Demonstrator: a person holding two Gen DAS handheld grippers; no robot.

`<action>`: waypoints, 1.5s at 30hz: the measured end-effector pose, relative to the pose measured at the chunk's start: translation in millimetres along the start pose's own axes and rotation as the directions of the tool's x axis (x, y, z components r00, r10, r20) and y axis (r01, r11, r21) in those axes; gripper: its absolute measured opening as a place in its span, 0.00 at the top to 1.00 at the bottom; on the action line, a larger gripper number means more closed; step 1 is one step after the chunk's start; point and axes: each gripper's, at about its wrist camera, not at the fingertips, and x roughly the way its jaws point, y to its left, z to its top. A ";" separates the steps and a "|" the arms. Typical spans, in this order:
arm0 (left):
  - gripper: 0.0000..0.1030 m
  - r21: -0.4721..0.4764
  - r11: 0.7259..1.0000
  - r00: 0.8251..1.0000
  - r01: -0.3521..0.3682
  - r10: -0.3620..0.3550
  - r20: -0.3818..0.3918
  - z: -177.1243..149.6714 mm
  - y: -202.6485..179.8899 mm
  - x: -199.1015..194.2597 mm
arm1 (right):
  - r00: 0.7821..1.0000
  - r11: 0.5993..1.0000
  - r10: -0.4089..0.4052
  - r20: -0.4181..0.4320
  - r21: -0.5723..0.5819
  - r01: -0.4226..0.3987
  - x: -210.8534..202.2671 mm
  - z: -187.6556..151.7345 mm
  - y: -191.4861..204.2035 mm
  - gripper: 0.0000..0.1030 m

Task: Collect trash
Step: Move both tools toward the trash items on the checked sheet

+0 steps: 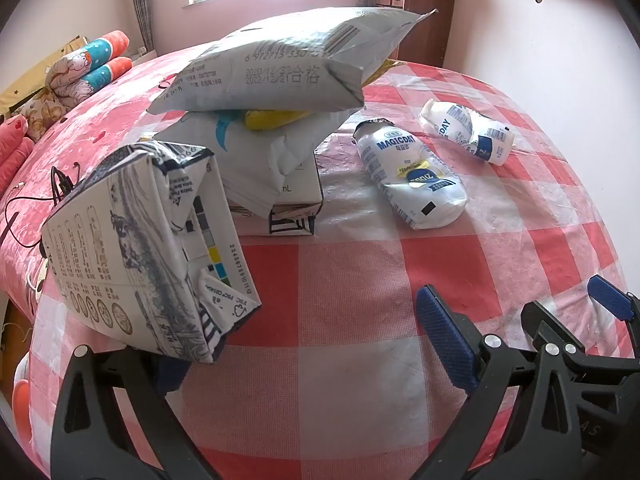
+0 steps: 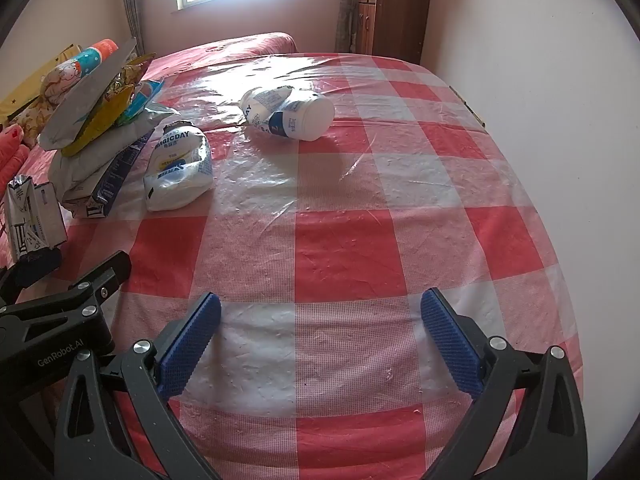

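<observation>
A crushed white-and-blue drink carton (image 1: 148, 248) rests against the left pad of my left gripper (image 1: 308, 340), whose jaws stand wide apart, so it is not clamped; it also shows in the right wrist view (image 2: 34, 216). Two squashed white MAGICDAY bottles lie on the red-checked table, one nearer (image 1: 412, 176) (image 2: 180, 164) and one farther right (image 1: 466, 132) (image 2: 288, 114). A pile of wrappers and a grey pouch (image 1: 280, 64) (image 2: 96, 116) sits on a flattened box. My right gripper (image 2: 320, 340) is open and empty above the table's front.
The table (image 2: 360, 248) carries a clear plastic cover over the checked cloth. A bed with pillows (image 1: 88, 68) lies left of it, with black cables (image 1: 44, 196) on it. A wooden cabinet (image 2: 396, 12) stands at the back; a wall runs along the right.
</observation>
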 end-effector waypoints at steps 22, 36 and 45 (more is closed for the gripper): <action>0.04 0.075 0.997 0.998 0.023 -0.028 0.060 -17.4 17.1 -52.5 | 0.999 0.999 0.049 0.011 0.018 -0.049 -28.2 -25.4 -1.9 0.04; 0.04 0.109 0.994 0.977 -0.027 0.003 0.214 -19.5 36.6 -130.4 | 0.976 0.994 0.095 0.198 0.035 -0.104 -115.7 -26.2 6.5 0.04; 0.04 0.087 0.995 0.963 -0.039 0.014 0.271 -18.2 50.0 -157.4 | 0.945 0.990 0.118 0.306 0.042 -0.138 -180.9 -20.9 20.8 0.04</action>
